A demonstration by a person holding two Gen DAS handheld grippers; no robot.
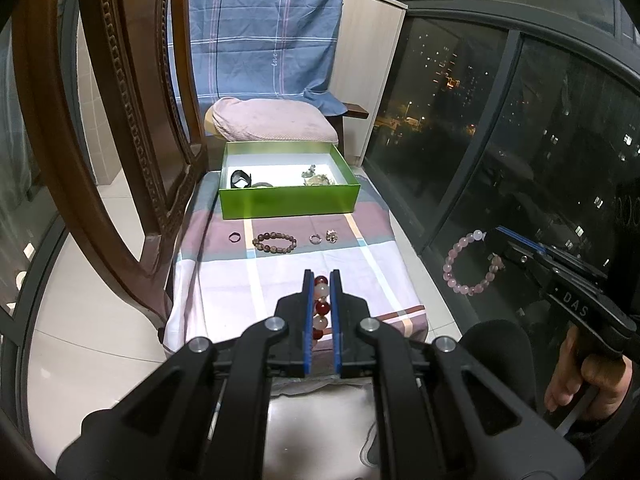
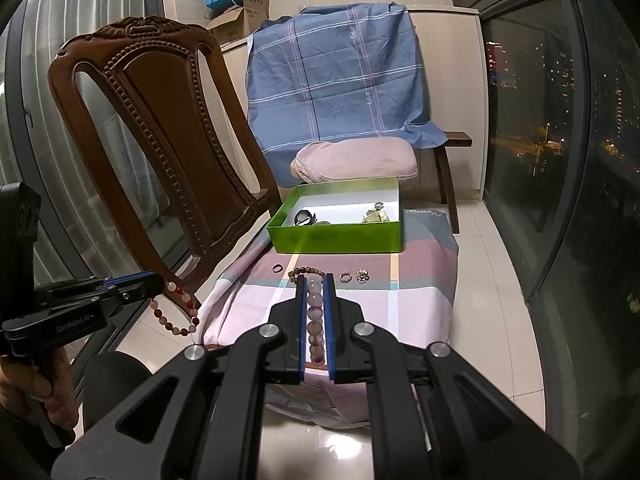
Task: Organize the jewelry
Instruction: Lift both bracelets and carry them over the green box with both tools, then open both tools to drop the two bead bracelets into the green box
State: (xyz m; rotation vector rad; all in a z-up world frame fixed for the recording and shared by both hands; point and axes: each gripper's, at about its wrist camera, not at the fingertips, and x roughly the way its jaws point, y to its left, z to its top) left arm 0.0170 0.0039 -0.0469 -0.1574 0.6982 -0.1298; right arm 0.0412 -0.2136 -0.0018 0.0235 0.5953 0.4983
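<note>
Nearest, the left gripper (image 1: 321, 280) is clamped on a red-and-white bead bracelet (image 1: 321, 306), which hangs from its tips above a pale tiled floor (image 1: 92, 320). The right gripper (image 2: 315, 280) is clamped on a pink bead bracelet (image 2: 314, 320) in the same way; from the left wrist view its loop dangles in front of a dark window (image 1: 500, 140) showing city lights. A hand (image 1: 588, 376) grips the right gripper's handle.

Below and ahead of both grippers is a low surface covered by a checked cloth (image 1: 280, 276) in pink, mauve and white. On the cloth, in a row, lie a dark ring (image 1: 234, 236), a brown bead bracelet (image 1: 274, 242), a silver ring (image 1: 315, 239) and a small ornate piece (image 1: 331, 235), each apart from the next.

Just behind the row sits an open green box (image 1: 288, 200) with a white inside, holding a dark item at its left and a pale cluster at its right.

A carved wooden chair (image 2: 160, 140) stands to the left. Farther back, a pink cushion (image 2: 356, 158) and a blue checked sheet (image 2: 340, 76) are draped over a seat by the tiled wall.
</note>
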